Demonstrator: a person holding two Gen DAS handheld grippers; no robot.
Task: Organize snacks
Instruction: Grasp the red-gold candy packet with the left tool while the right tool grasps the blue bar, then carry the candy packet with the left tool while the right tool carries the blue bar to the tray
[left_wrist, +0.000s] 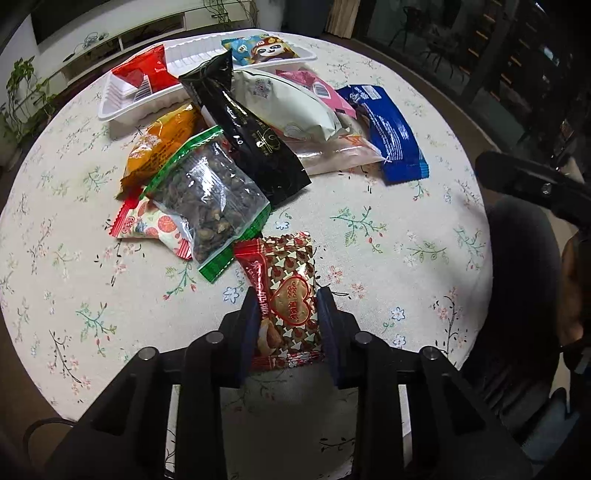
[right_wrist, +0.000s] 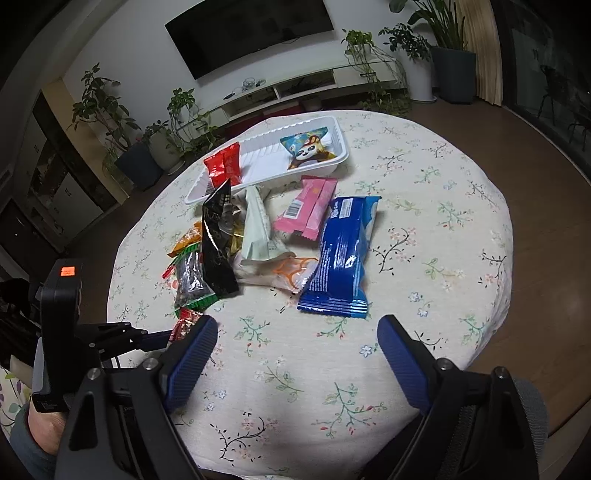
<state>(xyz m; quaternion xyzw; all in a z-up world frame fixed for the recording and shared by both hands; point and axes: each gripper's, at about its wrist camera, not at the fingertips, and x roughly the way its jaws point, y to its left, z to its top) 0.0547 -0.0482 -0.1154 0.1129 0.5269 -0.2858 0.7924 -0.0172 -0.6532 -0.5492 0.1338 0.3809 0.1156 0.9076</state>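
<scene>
My left gripper (left_wrist: 286, 306) is clamped on the red heart-print packet (left_wrist: 288, 295) at the near edge of the table (left_wrist: 369, 240). Its glossy film is slick and puffy, so I judge it could slide out or crumple if I lift fast. Just beyond sits the loose heap: a clear green-edged nut bag (left_wrist: 214, 195), a crinkly black pouch (left_wrist: 247, 136), then the ribbed white plastic tray (right_wrist: 258, 155) at the far side. My right gripper (right_wrist: 295, 332) hangs spread apart, empty, near the blue wrapper (right_wrist: 343, 254).
</scene>
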